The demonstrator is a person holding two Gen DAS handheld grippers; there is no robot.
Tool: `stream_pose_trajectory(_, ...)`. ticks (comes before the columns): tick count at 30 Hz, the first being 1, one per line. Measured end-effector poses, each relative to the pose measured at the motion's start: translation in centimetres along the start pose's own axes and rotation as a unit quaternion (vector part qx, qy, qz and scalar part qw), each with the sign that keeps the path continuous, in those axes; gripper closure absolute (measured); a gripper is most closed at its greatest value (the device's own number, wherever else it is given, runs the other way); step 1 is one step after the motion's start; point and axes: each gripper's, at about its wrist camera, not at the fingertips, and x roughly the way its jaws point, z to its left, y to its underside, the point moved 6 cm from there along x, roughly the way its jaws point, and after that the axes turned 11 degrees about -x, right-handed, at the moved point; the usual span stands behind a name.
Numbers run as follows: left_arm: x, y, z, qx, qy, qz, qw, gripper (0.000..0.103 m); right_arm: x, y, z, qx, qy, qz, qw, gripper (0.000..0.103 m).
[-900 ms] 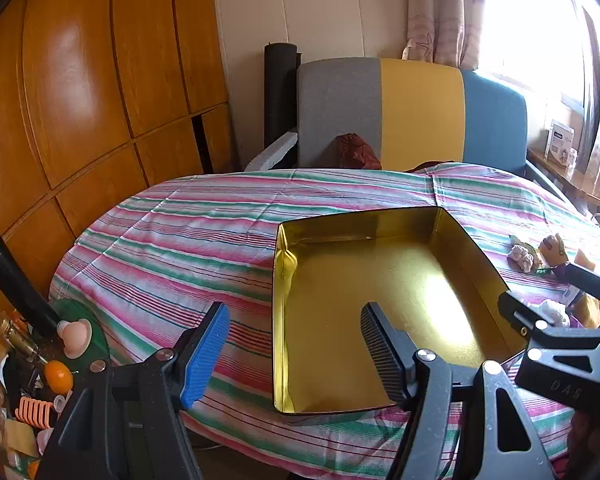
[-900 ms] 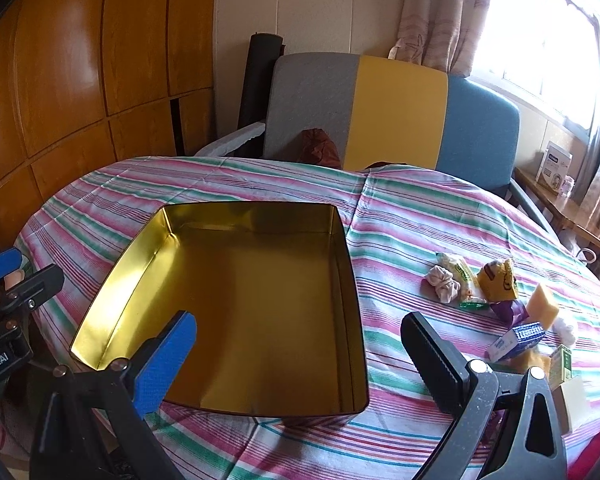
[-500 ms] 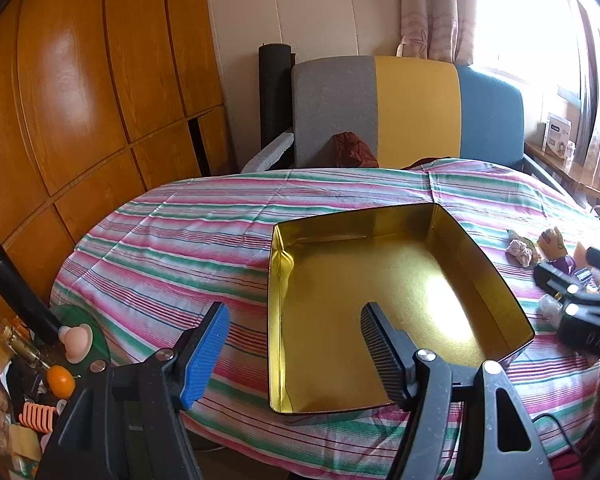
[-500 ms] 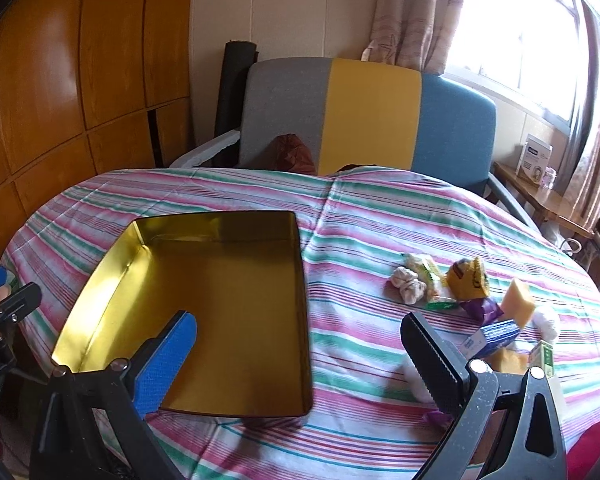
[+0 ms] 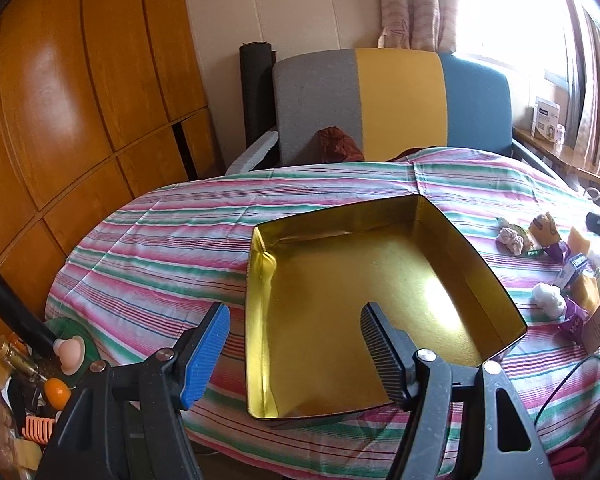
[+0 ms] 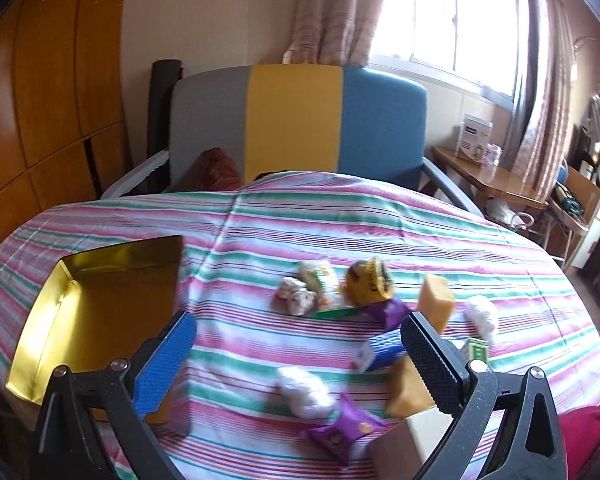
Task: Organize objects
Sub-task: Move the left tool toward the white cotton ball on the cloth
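Note:
An empty gold tin tray [image 5: 360, 280] lies on the striped tablecloth. My left gripper [image 5: 294, 314] hovers open over its near left corner with nothing between its fingers. In the right wrist view the tray [image 6: 88, 320] sits at the left. My right gripper [image 6: 296, 320] stands wide open above a scatter of small things. Among them are a white puff [image 6: 304, 392], a purple packet [image 6: 346, 432], a blue box [image 6: 380, 350], an orange block [image 6: 434, 300], a yellow packet [image 6: 370, 280] and a crumpled white wrapper [image 6: 296, 300]. None of them is held.
A chair [image 6: 296, 120] with a grey, yellow and blue back stands behind the round table. Wooden panels line the left wall. A cardboard box [image 6: 404, 444] sits at the table's near right edge. Low clutter [image 5: 40, 380] lies beside the table at the left.
My right gripper has swung right, from over the tray to over the scattered snacks. The left gripper has stayed near the tray's front, still open.

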Motion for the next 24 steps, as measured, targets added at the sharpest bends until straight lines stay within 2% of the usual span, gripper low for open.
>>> stream_pose_trajectory(6, 0.6, 0.2, -2.2, 0.025, 0.023, 0.016, 0.9993, 0.034, 0.8, 0.8, -6.6, 0.043, 0.029, 0.012, 0.999, 0.000)
stream_pose_trajectory(8, 0.8, 0.3, -3.3, 0.033, 0.041, 0.022, 0.9984, 0.033, 1.2, 1.2, -8.9, 0.068, 0.035, 0.015, 0.997, 0.000)
stream_pose_trajectory(11, 0.9, 0.4, -5.2, 0.040, 0.091, 0.040, 0.9943, 0.031, 2.2, 2.4, -11.8, 0.106, 0.031, 0.021, 0.994, 0.000)
stream_pose_trajectory(13, 1.0, 0.4, -6.8, 0.044, 0.132, 0.060, 0.9885, 0.031, 2.8, 3.4, -13.1, 0.124, 0.029, 0.025, 0.992, 0.000)
stream_pose_trajectory(17, 1.4, 0.5, -10.4, 0.070, 0.172, 0.088, 0.9786, 0.029, 4.3, 6.3, -15.3, 0.193, 0.008, 0.052, 0.980, 0.000)
stream_pose_trajectory(18, 1.3, 0.6, -11.2, 0.073, 0.180, 0.094, 0.9765, 0.029, 4.5, 6.4, -15.8, 0.215, -0.006, 0.046, 0.976, 0.000)
stream_pose_trajectory(21, 1.6, 1.0, -14.8, 0.098, 0.208, 0.119, 0.9658, 0.029, 4.6, 6.6, -16.4, 0.242, -0.016, 0.041, 0.969, 0.000)
stream_pose_trajectory(24, 1.9, 2.0, -18.7, 0.126, 0.241, 0.156, 0.9496, 0.029, 4.5, 6.8, -16.6, 0.256, -0.030, 0.039, 0.965, 0.000)
